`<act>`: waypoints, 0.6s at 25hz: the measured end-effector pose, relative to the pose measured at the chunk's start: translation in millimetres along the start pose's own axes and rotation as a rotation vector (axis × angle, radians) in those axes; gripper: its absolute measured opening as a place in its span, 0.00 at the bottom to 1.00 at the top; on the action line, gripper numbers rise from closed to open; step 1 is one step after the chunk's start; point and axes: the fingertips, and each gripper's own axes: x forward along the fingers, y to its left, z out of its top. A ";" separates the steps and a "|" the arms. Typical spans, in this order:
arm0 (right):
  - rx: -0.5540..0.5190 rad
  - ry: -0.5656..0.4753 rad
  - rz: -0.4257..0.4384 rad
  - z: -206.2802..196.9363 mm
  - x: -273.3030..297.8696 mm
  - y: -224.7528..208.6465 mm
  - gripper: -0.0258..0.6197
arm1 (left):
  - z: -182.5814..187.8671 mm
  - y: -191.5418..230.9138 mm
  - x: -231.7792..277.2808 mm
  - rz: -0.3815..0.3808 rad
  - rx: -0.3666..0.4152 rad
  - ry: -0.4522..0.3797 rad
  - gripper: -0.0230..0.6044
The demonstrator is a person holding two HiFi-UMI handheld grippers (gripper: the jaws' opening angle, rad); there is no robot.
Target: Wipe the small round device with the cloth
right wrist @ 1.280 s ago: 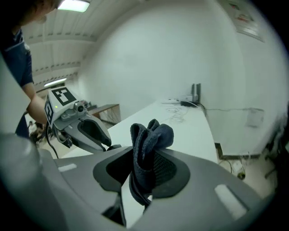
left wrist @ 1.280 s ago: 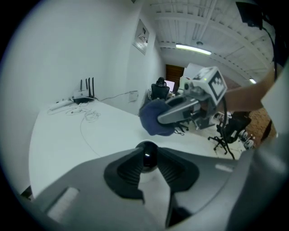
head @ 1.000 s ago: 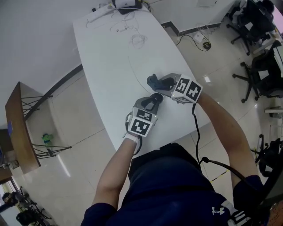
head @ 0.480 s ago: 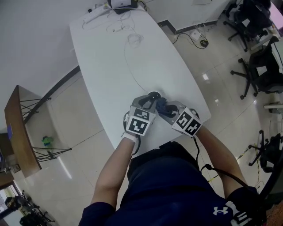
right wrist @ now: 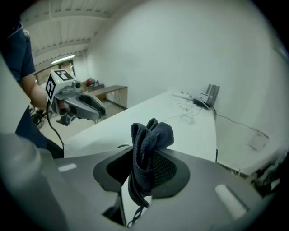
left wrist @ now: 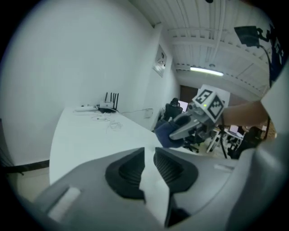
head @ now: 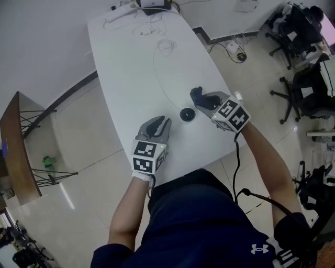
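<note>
The small round black device [head: 187, 114] lies on the white table [head: 131, 78], with nothing touching it. My left gripper [head: 160, 122] is to its left and nearer me; its jaws have just been closing and stand with a narrow gap and nothing between them [left wrist: 149, 151]. My right gripper [head: 203, 99] is just beyond and right of the device, shut on a bunched dark blue cloth [head: 197, 95]. The right gripper view shows the cloth [right wrist: 151, 135] pinched between the pads and sticking up.
Coiled cables [head: 165, 47] and a dark box with a power strip [head: 152, 5] lie at the table's far end. Office chairs [head: 309, 31] stand on the floor at right. A wooden stand [head: 15, 152] is at left. The table's near edge is just before my body.
Half a second ago my left gripper held the device against the cloth. Now the device lies on the table, the left gripper has drawn back to the left, and the right has carried the cloth right.
</note>
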 end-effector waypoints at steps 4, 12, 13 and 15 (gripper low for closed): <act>-0.204 0.124 0.076 29.4 38.6 -0.1 0.21 | -12.0 2.6 -15.0 0.005 -0.028 0.004 0.15; -0.593 0.035 0.031 58.9 25.8 91.0 0.21 | -28.0 18.0 -29.0 0.029 -0.058 0.008 0.14; -0.617 0.014 0.014 54.4 24.4 102.4 0.21 | -29.4 20.0 -29.5 0.034 -0.056 0.013 0.14; -0.626 -0.008 -0.011 38.7 26.8 118.7 0.21 | -32.5 24.8 -28.0 0.048 -0.042 0.012 0.13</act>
